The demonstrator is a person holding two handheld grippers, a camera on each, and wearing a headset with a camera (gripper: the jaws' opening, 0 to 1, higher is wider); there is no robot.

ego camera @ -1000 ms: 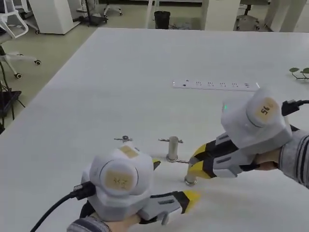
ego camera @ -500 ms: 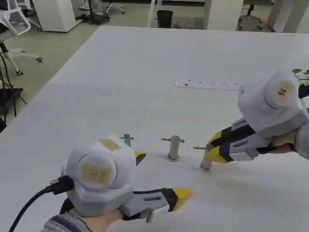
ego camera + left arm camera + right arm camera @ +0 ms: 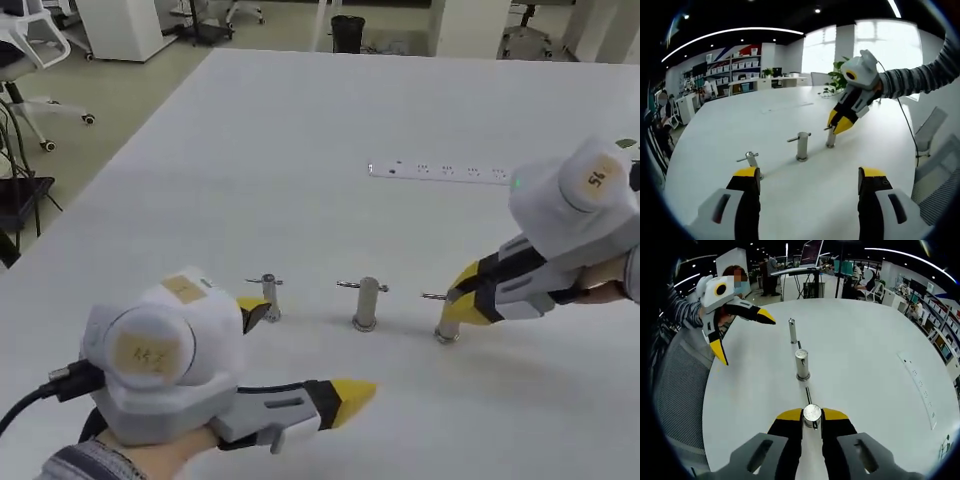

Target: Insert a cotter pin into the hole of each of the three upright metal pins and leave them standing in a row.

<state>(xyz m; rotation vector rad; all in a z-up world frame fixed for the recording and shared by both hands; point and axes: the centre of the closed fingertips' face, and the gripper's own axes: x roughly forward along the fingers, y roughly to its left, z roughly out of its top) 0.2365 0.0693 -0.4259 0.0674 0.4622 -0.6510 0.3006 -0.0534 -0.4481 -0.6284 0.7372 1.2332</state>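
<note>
Three upright metal pins stand in a row on the white table, each with a thin cotter pin through its top: left pin [image 3: 268, 297], middle pin [image 3: 366, 304], right pin [image 3: 447, 326]. My right gripper [image 3: 461, 301] is shut on the right pin [image 3: 812, 414], whose cotter pin [image 3: 433, 296] sticks out toward the middle pin [image 3: 801, 364]. My left gripper [image 3: 302, 352] is open near the table's front edge, one fingertip close beside the left pin [image 3: 752, 162], holding nothing. In the left gripper view, the right gripper [image 3: 840, 123] meets the right pin [image 3: 831, 137].
A white power strip [image 3: 440, 171] lies farther back on the table. Office chairs and desks stand beyond the table's far and left edges. A plant leaf [image 3: 630, 145] shows at the right edge.
The right gripper has carried the right pin to the right and away from me, into line with the other two. The left gripper has drawn back toward the front left.
</note>
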